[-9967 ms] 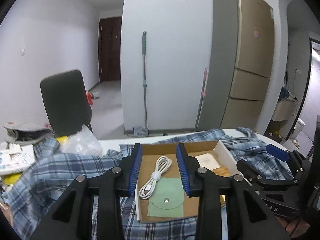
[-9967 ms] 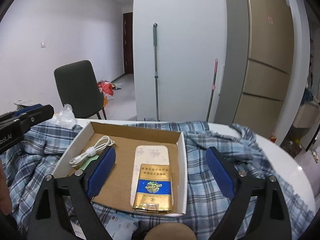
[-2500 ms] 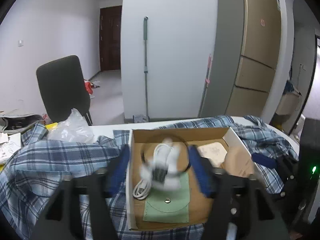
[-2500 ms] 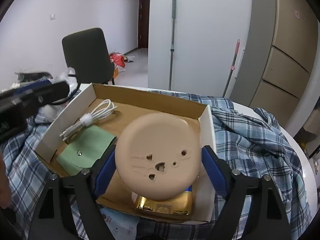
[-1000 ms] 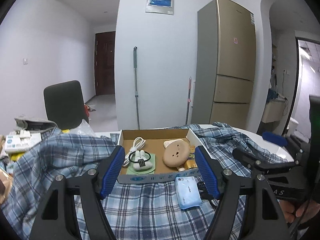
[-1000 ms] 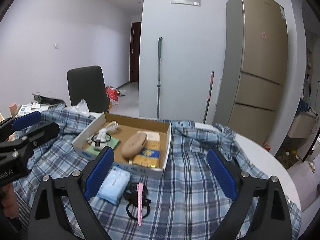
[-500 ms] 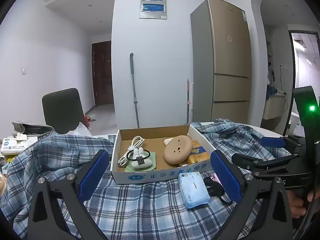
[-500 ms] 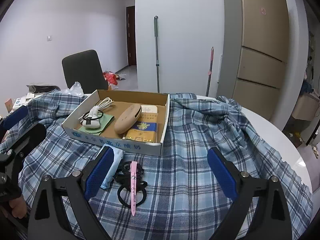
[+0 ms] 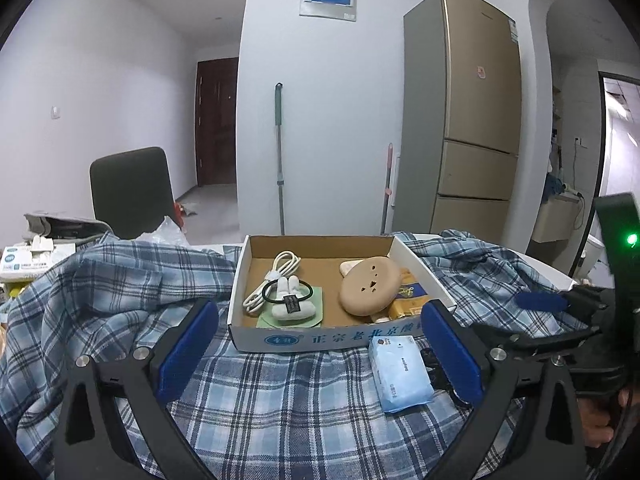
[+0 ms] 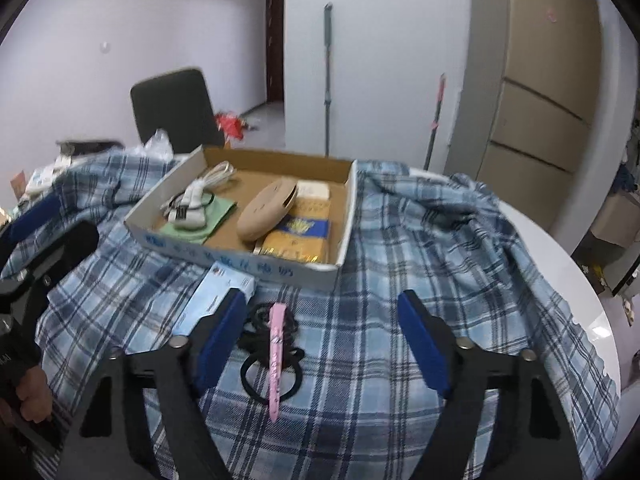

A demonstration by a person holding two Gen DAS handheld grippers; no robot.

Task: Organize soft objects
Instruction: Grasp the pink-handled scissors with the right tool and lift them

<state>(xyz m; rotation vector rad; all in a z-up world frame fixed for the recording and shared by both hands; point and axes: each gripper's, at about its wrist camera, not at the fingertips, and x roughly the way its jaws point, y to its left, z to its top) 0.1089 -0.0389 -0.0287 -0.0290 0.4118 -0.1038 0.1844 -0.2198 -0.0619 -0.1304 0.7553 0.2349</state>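
Covering a white table [image 10: 568, 256], plaid cloth [image 9: 280, 408] holds cardboard box [image 9: 320, 338] with tan plush [image 9: 370, 292]; tissue pack [image 9: 400, 376], possibly hair ties [image 10: 264, 328] lie outside. Left gripper [image 9: 316, 352], right gripper [image 10: 320, 340] spread, empty. Fridge [image 9: 476, 120], chair [image 9: 128, 188] behind.

The left gripper [image 9: 318, 350] is a matte black plastic frame of angular, cut-out arms, each carrying a long rectangular blue ribbed pad [image 9: 187, 349] on its inner face and round silver screws [image 9: 140, 353] at the joints. The right gripper [image 10: 322, 342] is built the same, with blue pads [image 10: 423, 343] and silver screws [image 10: 464, 343]. A green indicator light [image 9: 631, 239] glows on its black housing. Bare fingers [image 10: 35, 396] wrap a black handle bearing white lettering.
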